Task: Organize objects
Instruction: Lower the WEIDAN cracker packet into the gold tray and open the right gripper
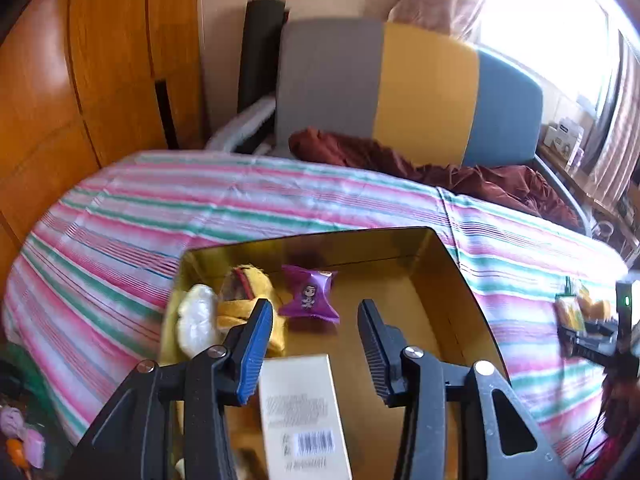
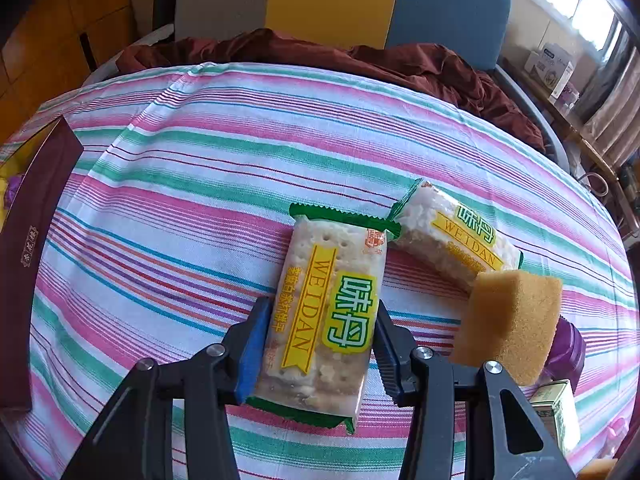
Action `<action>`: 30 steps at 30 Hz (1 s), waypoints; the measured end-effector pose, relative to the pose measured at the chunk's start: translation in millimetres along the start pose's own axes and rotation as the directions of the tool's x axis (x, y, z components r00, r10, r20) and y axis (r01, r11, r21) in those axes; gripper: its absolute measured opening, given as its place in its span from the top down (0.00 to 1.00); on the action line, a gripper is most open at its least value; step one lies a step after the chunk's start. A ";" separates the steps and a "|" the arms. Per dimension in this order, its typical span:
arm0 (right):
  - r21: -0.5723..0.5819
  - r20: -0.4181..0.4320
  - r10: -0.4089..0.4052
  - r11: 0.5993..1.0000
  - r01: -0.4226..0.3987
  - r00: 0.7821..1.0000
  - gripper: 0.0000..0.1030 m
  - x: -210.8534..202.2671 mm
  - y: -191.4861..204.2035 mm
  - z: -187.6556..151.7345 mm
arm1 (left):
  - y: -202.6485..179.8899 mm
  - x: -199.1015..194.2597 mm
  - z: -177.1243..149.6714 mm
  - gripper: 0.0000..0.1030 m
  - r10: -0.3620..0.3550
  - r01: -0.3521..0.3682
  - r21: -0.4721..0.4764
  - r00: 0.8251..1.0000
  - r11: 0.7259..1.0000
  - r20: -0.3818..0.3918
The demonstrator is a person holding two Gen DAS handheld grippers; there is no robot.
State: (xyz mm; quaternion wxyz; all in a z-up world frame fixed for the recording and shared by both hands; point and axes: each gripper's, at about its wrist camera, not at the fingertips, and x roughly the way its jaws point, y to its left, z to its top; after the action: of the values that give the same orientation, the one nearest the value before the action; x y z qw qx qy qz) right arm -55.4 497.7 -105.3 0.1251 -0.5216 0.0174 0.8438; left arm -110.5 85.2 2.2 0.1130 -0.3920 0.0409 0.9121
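Two grippers were in view, one per wrist camera. Left gripper (image 1: 316,320) hovered over the gold-lined box (image 1: 452,280) on the striped cloth (image 1: 120,208), jaws apart with nothing between them. Inside the box lay a purple packet (image 1: 309,295) at the far middle, a yellow wrapper (image 1: 250,300) and a white packet (image 1: 196,320) at the left, and a cream carton (image 1: 300,412) nearest the camera. Right gripper (image 2: 320,332) was clamped on a cracker packet (image 2: 332,304) lying on the cloth, pads pressing both long sides. Second cracker packet (image 2: 452,236) lay just right of it, touching a yellow sponge (image 2: 512,320). Maroon outer wall of the box stood at the far left of that view.
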 end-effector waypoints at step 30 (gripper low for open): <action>-0.084 0.088 0.444 0.895 -0.437 0.892 0.53 -114.2 204.5 37.9 | 18.4 -51.4 -75.6 0.57 0.001 0.000 -0.008 1.000 1.000 0.028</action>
State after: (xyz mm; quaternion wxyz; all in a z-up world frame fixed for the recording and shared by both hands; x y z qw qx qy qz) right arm -87.0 283.8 -7.7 -0.0849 -0.4628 0.1023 0.8764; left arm -27.2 46.1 -13.0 0.1118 -0.3794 0.0359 0.9178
